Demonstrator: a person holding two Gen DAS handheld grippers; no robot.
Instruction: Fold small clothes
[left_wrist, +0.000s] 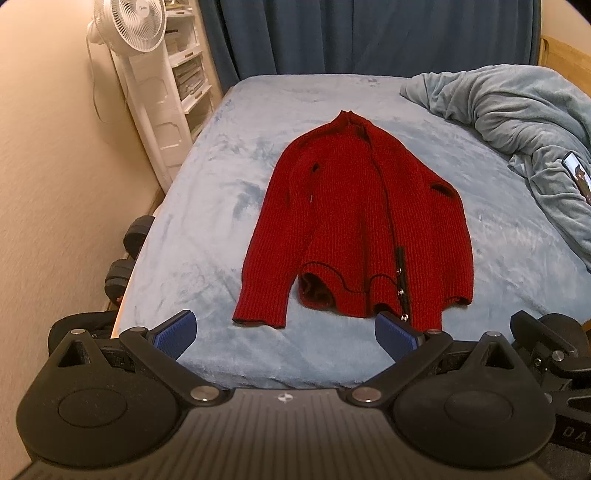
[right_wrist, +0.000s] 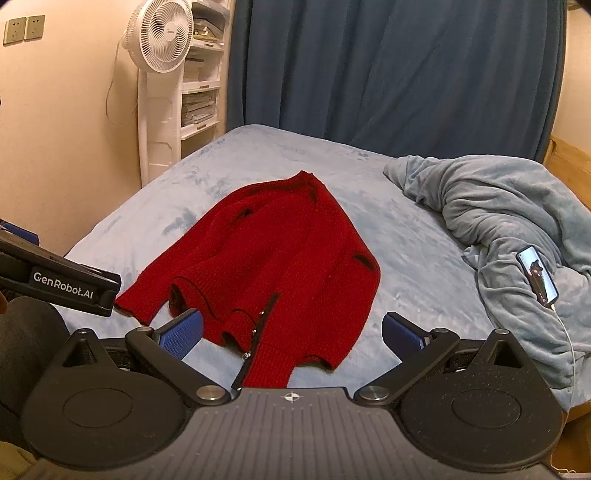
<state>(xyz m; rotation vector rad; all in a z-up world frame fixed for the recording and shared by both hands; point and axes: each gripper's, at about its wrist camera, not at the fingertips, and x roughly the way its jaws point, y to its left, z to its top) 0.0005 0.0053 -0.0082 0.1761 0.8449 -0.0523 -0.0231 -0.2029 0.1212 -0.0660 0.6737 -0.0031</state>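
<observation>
We hold the left hand-held gripper (left_wrist: 286, 334) and right hand-held gripper (right_wrist: 291, 332) spread wide, empty, near the bed's (left_wrist: 207, 206) edge. At twelve o'clock the red cardigan (left_wrist: 354, 225) lies flat, hem toward us, likely ready for folding. No containers here.

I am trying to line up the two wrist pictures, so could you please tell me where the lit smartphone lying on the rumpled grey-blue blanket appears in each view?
Left wrist view: the lit smartphone sits at the far right edge, partly cut off, on the rumpled grey-blue blanket.
Right wrist view: the phone lies right of centre on the blanket, a white cable leaving its lower end.
Shared landmark: the red knitted cardigan, left of the phone in both.
</observation>
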